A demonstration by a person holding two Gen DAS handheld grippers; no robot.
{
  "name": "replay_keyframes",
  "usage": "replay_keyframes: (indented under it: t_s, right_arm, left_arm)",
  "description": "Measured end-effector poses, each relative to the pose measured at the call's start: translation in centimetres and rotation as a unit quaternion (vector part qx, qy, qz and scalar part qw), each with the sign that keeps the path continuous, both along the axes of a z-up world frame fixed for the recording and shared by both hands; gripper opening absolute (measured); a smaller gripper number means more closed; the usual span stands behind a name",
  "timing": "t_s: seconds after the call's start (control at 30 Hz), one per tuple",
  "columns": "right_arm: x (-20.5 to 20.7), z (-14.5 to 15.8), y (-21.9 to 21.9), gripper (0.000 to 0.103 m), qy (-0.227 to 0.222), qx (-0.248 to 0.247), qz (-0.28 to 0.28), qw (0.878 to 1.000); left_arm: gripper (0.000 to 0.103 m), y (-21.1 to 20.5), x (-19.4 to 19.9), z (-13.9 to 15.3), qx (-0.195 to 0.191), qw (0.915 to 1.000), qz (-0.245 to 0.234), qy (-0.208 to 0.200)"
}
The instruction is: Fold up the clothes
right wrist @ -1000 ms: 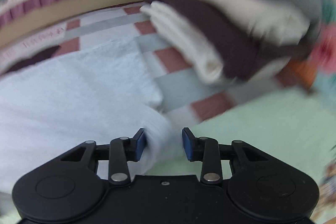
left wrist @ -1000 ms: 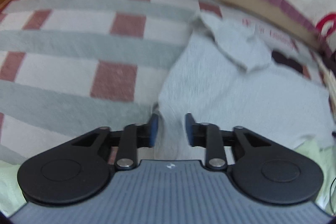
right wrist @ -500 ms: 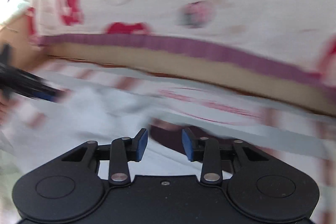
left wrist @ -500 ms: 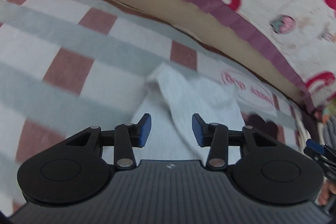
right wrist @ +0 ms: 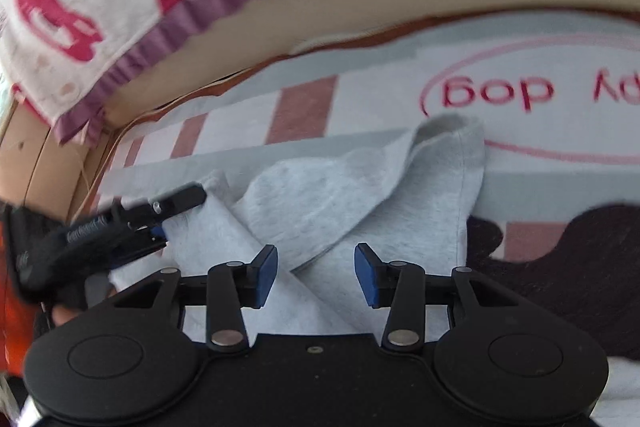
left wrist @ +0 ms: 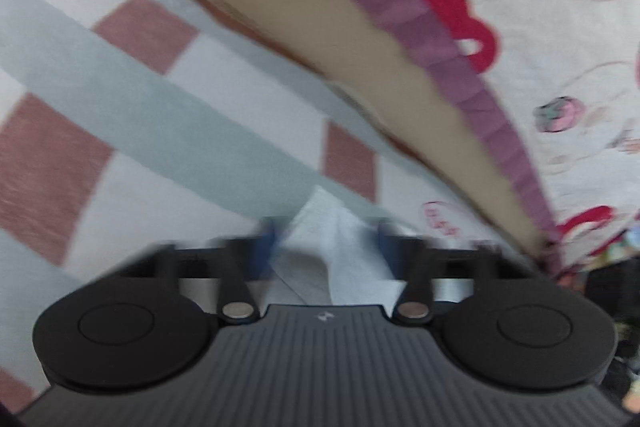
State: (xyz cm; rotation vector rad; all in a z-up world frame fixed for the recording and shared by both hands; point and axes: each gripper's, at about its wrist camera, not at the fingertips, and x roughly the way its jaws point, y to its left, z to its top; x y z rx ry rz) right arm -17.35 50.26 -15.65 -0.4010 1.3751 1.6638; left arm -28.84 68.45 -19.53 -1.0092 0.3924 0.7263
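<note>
A light grey garment lies crumpled on the checked blanket, one flap folded over near the top. My left gripper comes in from the left and is shut on the garment's left corner. In the left wrist view the same grey cloth sits between the motion-smeared pads of the left gripper. My right gripper hovers over the garment's middle fold. Its jaws are opening, and the pads stand apart above the cloth without pressing on it.
The blanket has red, grey and white checks, a pink oval with lettering and a dark brown patch. Behind runs a tan edge under a purple-frilled white cover. An orange sleeve shows at far left.
The left gripper travelled up the garment to its far corner, then shut on it. The right gripper swung away from a stack of folded clothes to the garment's top, and its jaws widened.
</note>
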Motion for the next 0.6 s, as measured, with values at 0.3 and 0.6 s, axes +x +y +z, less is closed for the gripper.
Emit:
replay_keyframes:
  t_s: [0.3, 0.6]
  right_arm:
    - [-0.8, -2.0, 1.8, 0.065, 0.083, -0.059, -0.054, 0.993]
    - [-4.6, -1.9, 6.0, 0.067, 0.090, -0.071, -0.042, 0.992]
  left_arm:
    - [0.001, -4.4, -3.2, 2.1, -0.006, 0.9994, -0.035, -0.002]
    - [0.001, -6.3, -4.1, 0.8, -0.071, 0.9926, -0.085, -0.050]
